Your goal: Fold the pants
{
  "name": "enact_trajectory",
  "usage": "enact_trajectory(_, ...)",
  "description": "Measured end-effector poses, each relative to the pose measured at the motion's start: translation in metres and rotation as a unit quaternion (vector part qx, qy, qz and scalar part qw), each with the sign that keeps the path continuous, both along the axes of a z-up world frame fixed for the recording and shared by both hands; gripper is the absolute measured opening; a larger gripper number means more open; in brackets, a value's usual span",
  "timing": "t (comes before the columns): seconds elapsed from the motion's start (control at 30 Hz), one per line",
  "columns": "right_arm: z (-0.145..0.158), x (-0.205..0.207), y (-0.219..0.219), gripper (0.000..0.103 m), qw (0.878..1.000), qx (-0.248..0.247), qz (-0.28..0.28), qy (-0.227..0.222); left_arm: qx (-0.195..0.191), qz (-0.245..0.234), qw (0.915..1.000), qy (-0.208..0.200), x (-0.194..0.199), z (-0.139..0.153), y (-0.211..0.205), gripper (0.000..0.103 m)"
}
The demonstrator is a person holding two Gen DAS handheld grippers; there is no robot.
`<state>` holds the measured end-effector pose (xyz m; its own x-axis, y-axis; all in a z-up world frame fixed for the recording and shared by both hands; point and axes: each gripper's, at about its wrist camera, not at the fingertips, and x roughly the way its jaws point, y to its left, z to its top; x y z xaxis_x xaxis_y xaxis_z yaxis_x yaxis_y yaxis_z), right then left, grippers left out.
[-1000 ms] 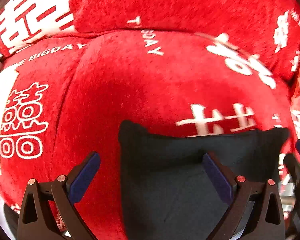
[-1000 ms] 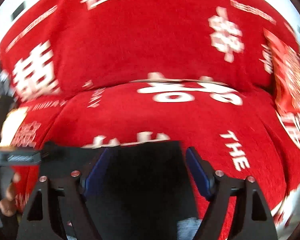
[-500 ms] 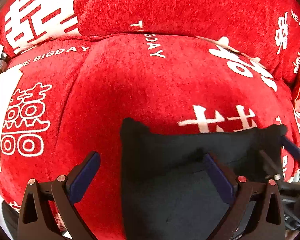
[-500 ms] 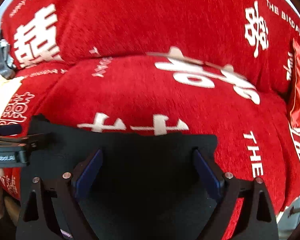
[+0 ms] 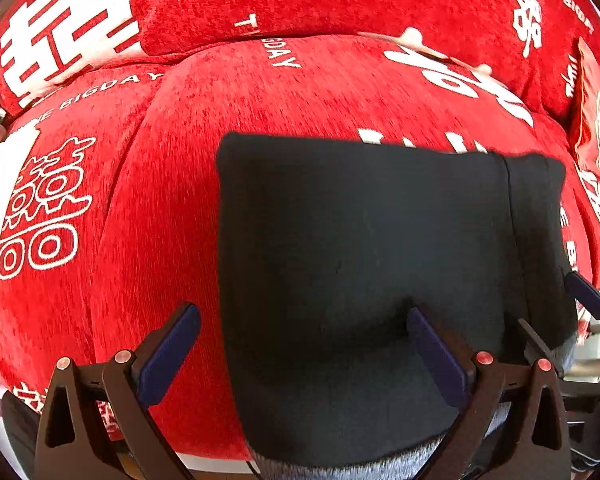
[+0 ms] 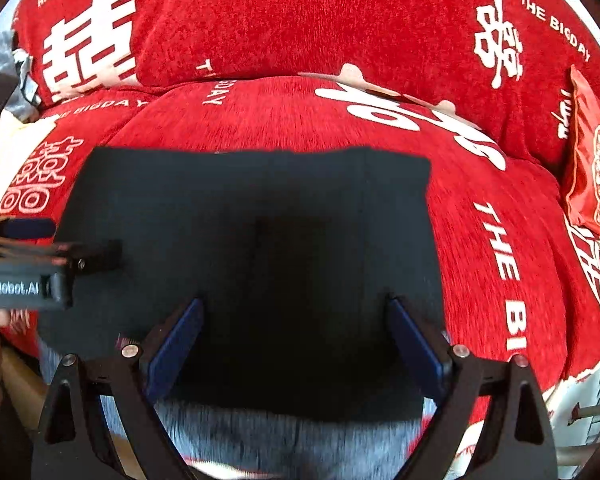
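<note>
Here, left tool: fingers spread, the pants left edge seen between them.
Right tool: spread apart over pants; bare red sofa cover rightward.

We count one pair of dark pants, lying as a single flat rectangle at the centre of the frame. We count two hand-held grippers: the left hand-held gripper at the bottom of its own view and the right hand-held gripper at the bottom of its own. Each shows two blue-padded fingers, four in all. We count one red cover with white lettering and one red patterned packet at the right edge.
</note>
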<state>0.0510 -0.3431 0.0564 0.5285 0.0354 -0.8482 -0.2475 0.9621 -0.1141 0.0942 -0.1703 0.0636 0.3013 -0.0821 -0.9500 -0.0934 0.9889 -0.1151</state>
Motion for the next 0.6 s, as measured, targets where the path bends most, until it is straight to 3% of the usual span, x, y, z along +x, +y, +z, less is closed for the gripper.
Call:
enact_trajectory(0.4,-0.002,-0.041,-0.014,0.098,0.999,-0.007,-0.034,0.016,-0.002,-0.033,0.9994,-0.008,-0.045,0.007,-0.004,0.103)
enact_trajectory(0.6,0.019,-0.063,0.000,0.098,0.999,0.003,-0.026,-0.048,-0.019,-0.053,0.9981,-0.023,-0.067,0.011,-0.005,0.103)
